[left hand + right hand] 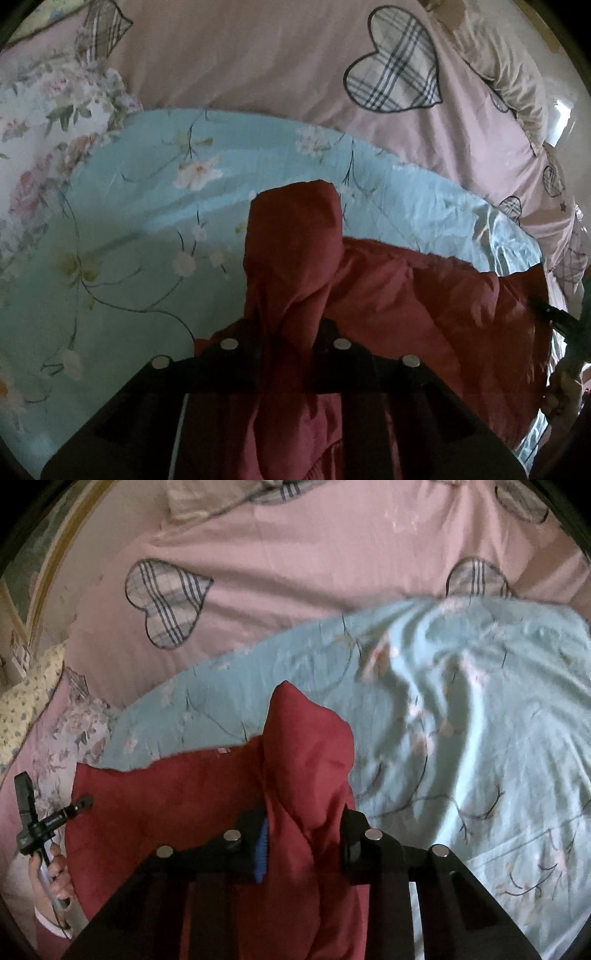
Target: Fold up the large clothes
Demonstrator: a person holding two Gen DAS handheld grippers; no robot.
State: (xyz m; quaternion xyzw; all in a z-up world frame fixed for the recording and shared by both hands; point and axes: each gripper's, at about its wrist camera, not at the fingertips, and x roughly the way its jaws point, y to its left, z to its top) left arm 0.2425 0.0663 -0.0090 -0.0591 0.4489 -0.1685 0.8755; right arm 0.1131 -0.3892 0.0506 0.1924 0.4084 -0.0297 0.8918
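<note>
A dark red garment [406, 295] lies bunched on a light blue floral quilt [129, 221]. My left gripper [288, 332] is shut on a raised fold of it, and the cloth stands up in a peak between the fingers. In the right wrist view my right gripper [303, 823] is shut on another raised fold of the red garment [166, 794], which sags between the two grips. A blue pad [261, 853] shows on the inner face of its left finger. A person's hand [51, 875] holding the other tool is at the left edge.
Under the blue quilt [480, 720] lies a pink sheet [258, 55] with plaid heart patches [395, 62]. A beige pillow [509, 74] is at the far right, a floral cloth [44, 129] at the left. A hand [561, 387] shows at the right edge.
</note>
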